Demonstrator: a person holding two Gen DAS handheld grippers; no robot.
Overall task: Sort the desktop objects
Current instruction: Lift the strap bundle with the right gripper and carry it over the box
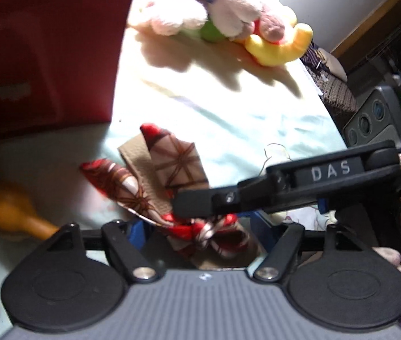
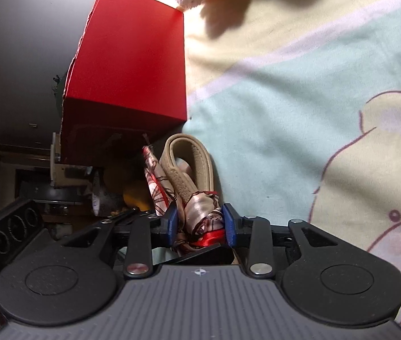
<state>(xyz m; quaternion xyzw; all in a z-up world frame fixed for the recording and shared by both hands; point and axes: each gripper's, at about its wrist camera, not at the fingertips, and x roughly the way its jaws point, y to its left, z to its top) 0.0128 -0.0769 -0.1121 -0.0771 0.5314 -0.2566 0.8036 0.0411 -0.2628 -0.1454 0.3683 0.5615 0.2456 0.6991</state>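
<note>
Blue fingers [image 2: 230, 223] of the right gripper [image 2: 200, 223] are clamped on a red-and-cream patterned scarf [image 2: 200, 215], tied around a beige strap [image 2: 184, 158] that loops up toward a red box [image 2: 132, 65]. In the left wrist view, the same scarf [image 1: 172, 170] spreads over the pale green sheet [image 1: 228, 119] (the surface looks like a bed), and the right gripper's black arm [image 1: 285, 184] crosses it, marked "DAS" in pale letters. The left gripper [image 1: 197, 226] has the knotted end of the scarf between its fingers [image 1: 136, 228], though I cannot tell whether they grip it. The red box [image 1: 44, 51] stands at left; its faint lettering is unreadable. Beyond lies a plush toy [image 1: 228, 17] with a yellow part. An orange gourd-shaped object [image 1: 16, 212] sits at lower left.
</note>
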